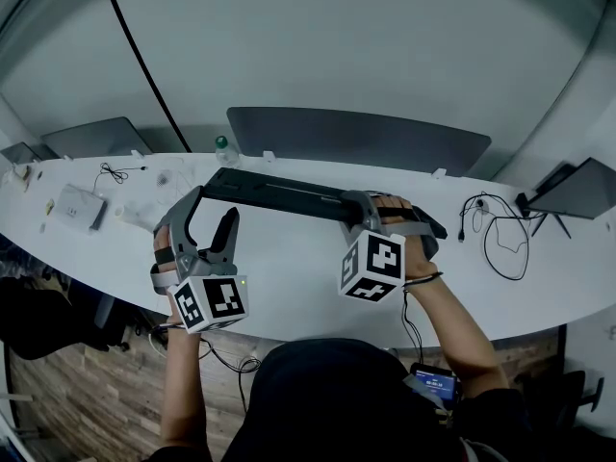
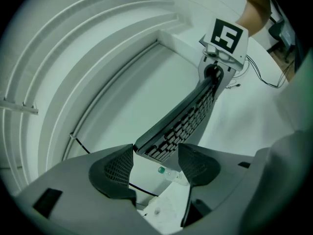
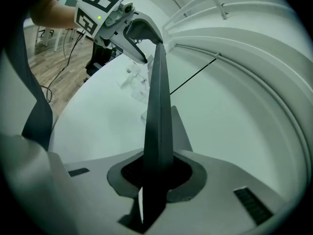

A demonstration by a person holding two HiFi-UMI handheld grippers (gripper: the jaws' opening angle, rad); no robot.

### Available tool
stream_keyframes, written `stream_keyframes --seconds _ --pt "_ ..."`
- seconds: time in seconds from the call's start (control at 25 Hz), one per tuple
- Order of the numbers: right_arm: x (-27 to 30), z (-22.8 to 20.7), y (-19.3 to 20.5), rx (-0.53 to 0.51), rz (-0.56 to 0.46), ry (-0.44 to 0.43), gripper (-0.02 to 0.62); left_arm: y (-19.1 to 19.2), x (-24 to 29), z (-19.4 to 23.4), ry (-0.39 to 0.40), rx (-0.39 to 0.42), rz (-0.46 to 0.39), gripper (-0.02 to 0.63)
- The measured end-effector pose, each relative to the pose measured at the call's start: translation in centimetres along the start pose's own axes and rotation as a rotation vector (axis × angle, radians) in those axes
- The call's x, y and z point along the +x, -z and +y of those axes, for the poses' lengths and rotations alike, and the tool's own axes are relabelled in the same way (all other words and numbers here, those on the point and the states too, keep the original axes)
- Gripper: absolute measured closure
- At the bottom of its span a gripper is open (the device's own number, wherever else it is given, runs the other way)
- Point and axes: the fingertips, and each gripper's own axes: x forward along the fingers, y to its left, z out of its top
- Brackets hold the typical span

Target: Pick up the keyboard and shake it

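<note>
no word, brand or number can be read anywhere. the only signs are black-and-white square markers, patterns rather than letters. in the head view they stand on the left cube [image 1: 210, 301] of the left gripper [image 1: 214, 208] at 7 o'clock and on the right cube [image 1: 372, 266] of the right gripper [image 1: 358, 205] at 4 o'clock. the keyboard [image 1: 289, 196] keys show no legible legends. the small lit screen [image 1: 435, 384] at 5 o'clock is too small to read.

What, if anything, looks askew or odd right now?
The keyboard is askew: tilted on edge off the table, clamped only at one end by the right hand-held gripper. The left hand-held gripper has its jaws apart at the other end, not pressing it.
</note>
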Motion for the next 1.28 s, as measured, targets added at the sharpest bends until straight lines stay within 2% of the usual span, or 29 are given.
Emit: stream_keyframes --seconds 0.12,0.44,0.72,1.0,1.28 --pt "0.0 -0.1 -0.2 0.043 -0.017 -0.015 0.514 -0.1 -0.2 0.7 -0.02 -0.061 -0.015 0.316" --pt "-0.6 -0.8 -0.8 0.137 -0.074 -0.027 0.514 0.4 0.0 -0.3 0.009 -0.077 -0.003 0.316" --pt "-1.5 -1.5 -1.9 0.296 -0.161 -0.063 0.514 0.4 0.4 -1.2 0.033 -0.07 -0.003 0.316" --pt "-2.6 -2.7 -3.2 0.501 -0.284 -0.112 0.515 0.3 0.5 -2.1 0.062 -0.081 -0.003 0.316" --pt "-3.7 -3.1 -4.2 0.619 -0.404 -0.169 0.515 0.5 0.4 -3.6 0.09 -0.103 0.003 0.316"
